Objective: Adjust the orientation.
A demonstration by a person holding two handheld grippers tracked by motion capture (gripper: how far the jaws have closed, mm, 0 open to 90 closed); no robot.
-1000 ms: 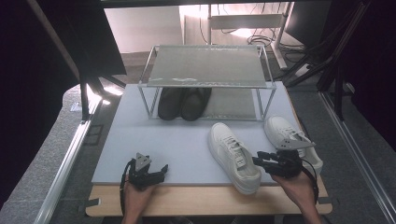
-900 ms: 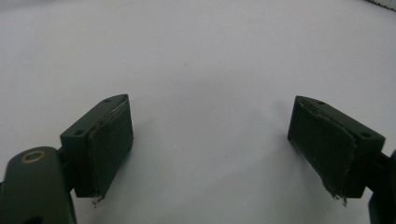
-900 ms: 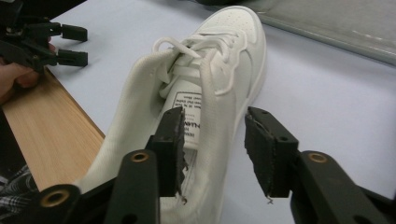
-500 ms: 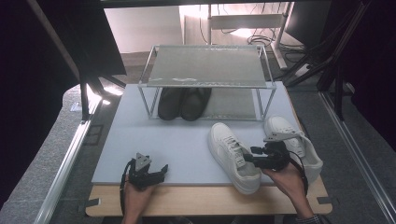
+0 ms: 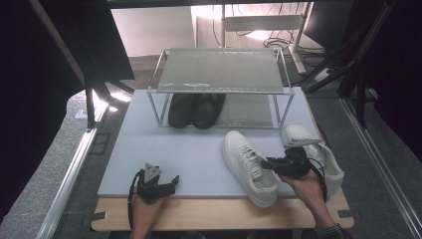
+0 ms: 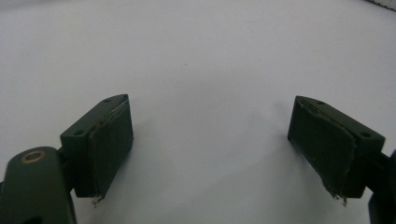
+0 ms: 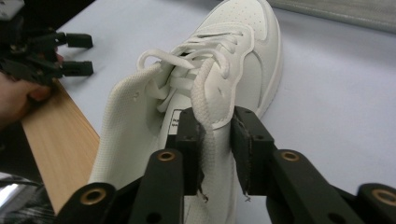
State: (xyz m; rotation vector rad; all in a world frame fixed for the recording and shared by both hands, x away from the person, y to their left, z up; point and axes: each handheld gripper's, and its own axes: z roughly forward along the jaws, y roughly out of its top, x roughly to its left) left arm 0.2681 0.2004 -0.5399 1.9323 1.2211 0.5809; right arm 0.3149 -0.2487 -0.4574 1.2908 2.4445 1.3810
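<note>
Your right claw (image 7: 215,140) has just been closing on the near white sneaker (image 5: 249,167) at its side collar, pads either side of it. Seat the pinch deep before lifting toward the rack (image 5: 219,74) ahead. Left claw (image 6: 210,149) rests open on the bench (image 5: 149,149).

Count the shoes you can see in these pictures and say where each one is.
4. Two dark shoes sit side by side under the wire rack. Two white ones lie on the mat: left white sneaker in the right gripper, right white sneaker beside it, partly hidden.
</note>
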